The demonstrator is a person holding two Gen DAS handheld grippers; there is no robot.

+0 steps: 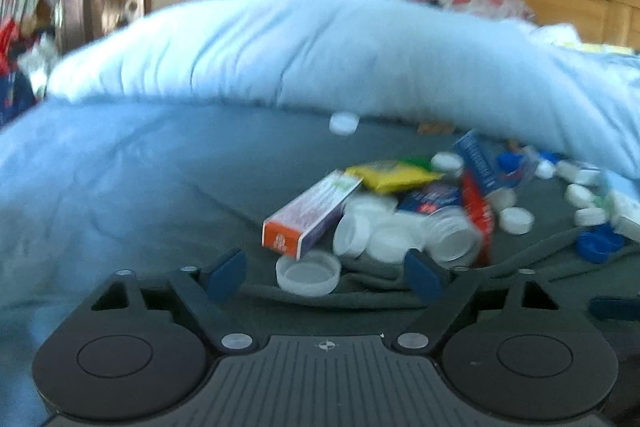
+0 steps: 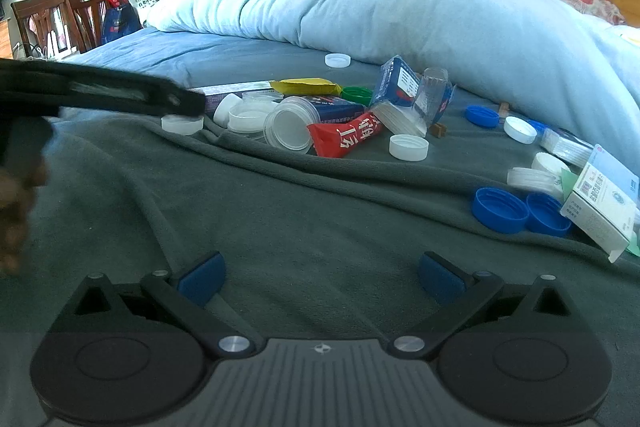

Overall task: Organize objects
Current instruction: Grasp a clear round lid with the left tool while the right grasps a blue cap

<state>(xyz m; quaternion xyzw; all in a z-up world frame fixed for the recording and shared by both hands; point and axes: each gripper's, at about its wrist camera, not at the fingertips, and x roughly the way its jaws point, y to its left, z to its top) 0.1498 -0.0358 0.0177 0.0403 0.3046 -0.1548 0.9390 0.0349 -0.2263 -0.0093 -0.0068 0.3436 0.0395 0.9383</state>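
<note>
Grippers first: left gripper [image 1: 326, 273] has its jaws spread with a white lid [image 1: 308, 273] lying open side up between the pads, nothing pinching it yet as far as I can tell. Right gripper [image 2: 322, 279] is spread too, over bare grey blanket [image 2: 280, 227], holding nothing.

Lid looks like thin light plastic, stiff enough but slick, so I'd pinch it across the rim, not the flat.

Just behind the lid sits an orange-and-purple carton [image 1: 312, 215], light cardboard that crushes easily, best taken by its long sides. Beside that, a clear jar [image 1: 452, 235] on its side, mouth toward the camera, looks empty. Further behind the lid: 1 yellow packet [image 1: 392, 175], then 1 lone white cap [image 1: 343, 123] against the blue duvet [image 1: 320, 51].
</note>
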